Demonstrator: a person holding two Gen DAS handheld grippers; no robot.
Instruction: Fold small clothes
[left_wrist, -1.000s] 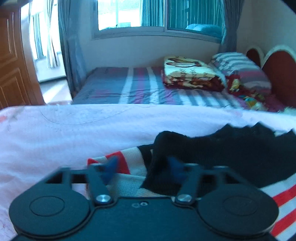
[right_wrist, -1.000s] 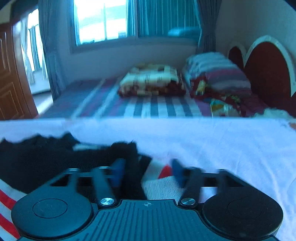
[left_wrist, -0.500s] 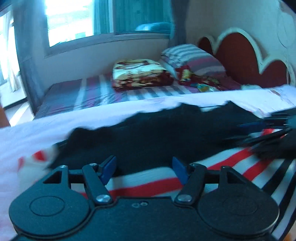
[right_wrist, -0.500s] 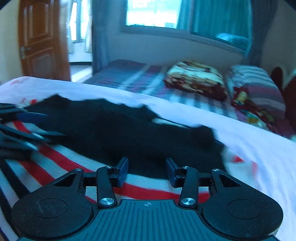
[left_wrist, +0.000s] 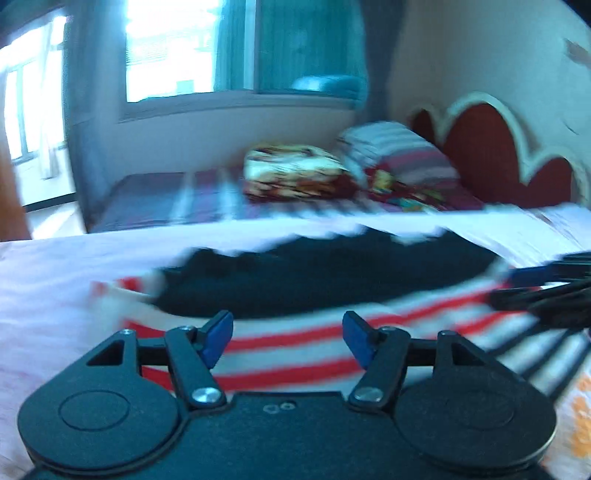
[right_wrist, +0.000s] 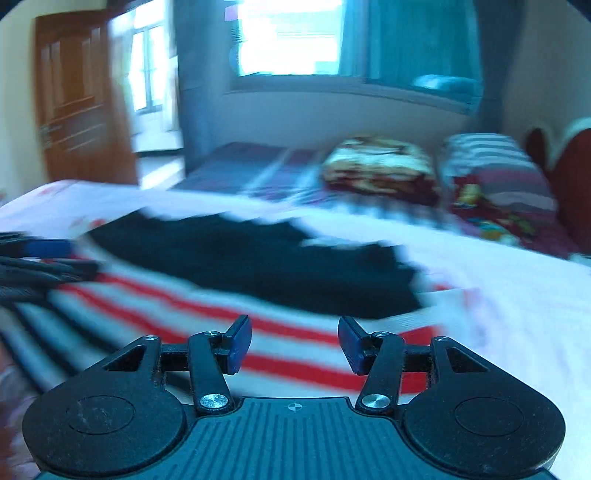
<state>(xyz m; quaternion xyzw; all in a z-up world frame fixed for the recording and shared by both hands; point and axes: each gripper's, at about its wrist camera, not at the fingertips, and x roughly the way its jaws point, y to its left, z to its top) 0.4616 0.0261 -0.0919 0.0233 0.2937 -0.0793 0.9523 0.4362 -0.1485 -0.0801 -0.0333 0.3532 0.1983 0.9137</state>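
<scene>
A small garment (left_wrist: 295, 343) with red, white and black stripes and a black upper part (left_wrist: 325, 273) lies spread on the pale sheet (left_wrist: 55, 266). It also shows in the right wrist view (right_wrist: 229, 295). My left gripper (left_wrist: 287, 338) is open and empty, just above the striped part near its left end. My right gripper (right_wrist: 294, 343) is open and empty above the striped part near its right end. Each gripper shows at the edge of the other's view, the right one (left_wrist: 546, 291) and the left one (right_wrist: 40, 266). Both views are motion-blurred.
A second bed (left_wrist: 177, 199) with a striped cover stands behind, holding a folded patterned blanket (left_wrist: 295, 173) and a striped pillow (left_wrist: 399, 155) by a red headboard (left_wrist: 487, 147). A wooden door (right_wrist: 81, 107) is at the left. A window (right_wrist: 291, 37) is beyond.
Both grippers let go of the garment's corners, swung inward along its edge and pulled back a little. Their jaws are wider apart. The garment now lies flat.
</scene>
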